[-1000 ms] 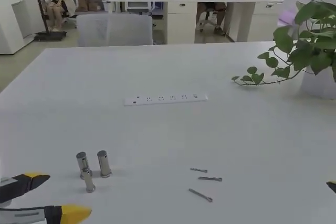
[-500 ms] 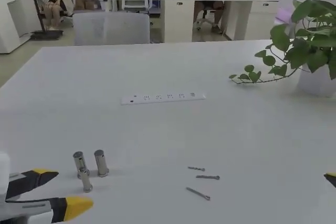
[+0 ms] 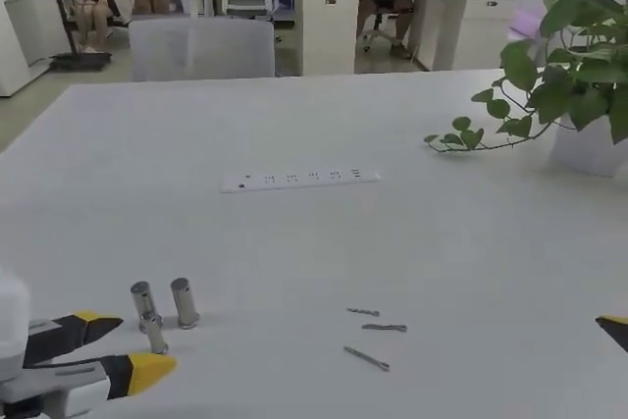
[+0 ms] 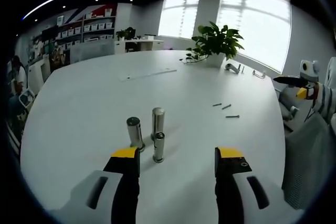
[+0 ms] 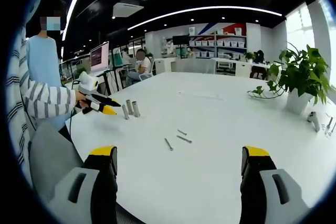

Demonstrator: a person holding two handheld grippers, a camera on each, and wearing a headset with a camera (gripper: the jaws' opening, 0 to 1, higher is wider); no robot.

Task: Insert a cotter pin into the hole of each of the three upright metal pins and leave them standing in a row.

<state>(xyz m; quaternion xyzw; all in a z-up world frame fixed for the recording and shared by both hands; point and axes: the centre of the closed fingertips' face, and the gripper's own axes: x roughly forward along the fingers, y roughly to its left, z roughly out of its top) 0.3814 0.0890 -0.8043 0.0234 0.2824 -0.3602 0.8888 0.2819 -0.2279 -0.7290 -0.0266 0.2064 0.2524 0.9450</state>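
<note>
Yellow-tipped and black-jawed, the left gripper (image 3: 147, 341) sits in the lower left corner of the head view. Its jaws are spread apart and hold nothing. In the left gripper view (image 4: 178, 156) the two jaws rise from the bottom edge with a wide gap between them, and bare white tabletop (image 4: 79, 108) shows through that gap.

Just above the jaw tips in that view stand the three short cylindrical silver metal pins (image 4: 158, 123). All are upright, bunched in a small triangle: two side by side and the third nearer the gripper. In the head view the same pins (image 3: 183, 301) stand at lower left, the nearest one close beside the upper jaw tip.

Three thin grey cotter pins (image 3: 384, 327) lie flat on the table, low and right of centre in the head view, well apart from the upright pins. They are loosely stacked one above another in the frame, each separate from the others.

At the right edge of the head view only a yellow-and-black tip of the right gripper (image 3: 616, 326) enters. The right gripper view (image 5: 179, 153) shows its jaws wide apart and empty, with the cotter pins (image 5: 184, 139) near the centre of the frame.

A long white power strip (image 3: 299, 180) lies across the middle of the head view. A leafy green plant (image 3: 559, 85) in a white pot fills the upper right.
</note>
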